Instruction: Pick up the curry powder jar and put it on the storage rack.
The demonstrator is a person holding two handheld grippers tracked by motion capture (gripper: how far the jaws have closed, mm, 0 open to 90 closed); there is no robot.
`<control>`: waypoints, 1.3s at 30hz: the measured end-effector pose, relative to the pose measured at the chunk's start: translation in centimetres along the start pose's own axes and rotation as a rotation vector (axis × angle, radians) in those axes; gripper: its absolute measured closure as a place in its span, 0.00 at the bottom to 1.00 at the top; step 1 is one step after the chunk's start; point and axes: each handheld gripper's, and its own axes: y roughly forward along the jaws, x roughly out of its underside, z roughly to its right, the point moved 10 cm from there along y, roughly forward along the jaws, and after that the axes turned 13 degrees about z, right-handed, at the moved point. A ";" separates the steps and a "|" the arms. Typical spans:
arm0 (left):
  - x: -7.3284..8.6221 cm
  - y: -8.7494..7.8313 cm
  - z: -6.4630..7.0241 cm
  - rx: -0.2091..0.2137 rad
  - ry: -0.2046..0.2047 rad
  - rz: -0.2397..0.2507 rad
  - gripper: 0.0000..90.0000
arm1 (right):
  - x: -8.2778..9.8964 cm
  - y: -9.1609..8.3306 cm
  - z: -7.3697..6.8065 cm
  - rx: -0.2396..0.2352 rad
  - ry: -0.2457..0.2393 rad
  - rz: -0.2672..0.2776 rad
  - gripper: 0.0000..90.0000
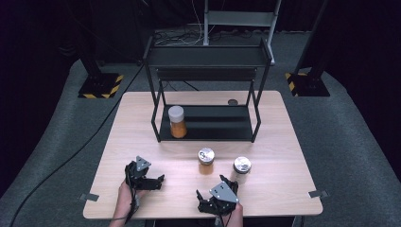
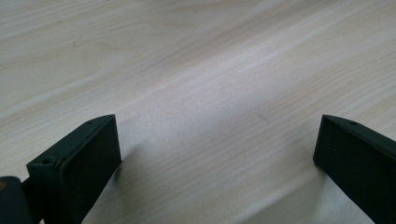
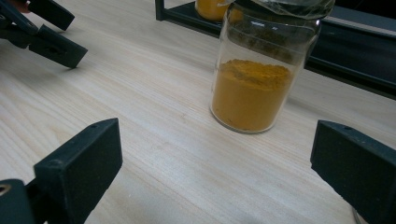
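Wooden bench (image 1: pixel 142 123), near edge: left gripper (image 1: pixel 150 179) and right gripper (image 1: pixel 213 201) gape empty; turmeric jar (image 3: pixel 254 79) stands ahead of the right.

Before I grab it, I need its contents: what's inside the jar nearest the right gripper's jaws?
The jar is roughly half full of orange-yellow powder; the glass above is empty. Its lid hides the top.

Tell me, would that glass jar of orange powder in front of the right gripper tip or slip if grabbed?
The jar looks like smooth clear glass, so probably rigid, slippery and breakable. It stands taller than wide, with powder filling only its lower part, so it is likely bottom-heavy and fairly steady. Laid down, its round body would probably roll.
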 end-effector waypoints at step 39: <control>0.1 -0.2 0.1 0.014 0.010 0.005 0.01 | 0.1 0.1 -0.1 0.005 -0.008 -0.012 0.02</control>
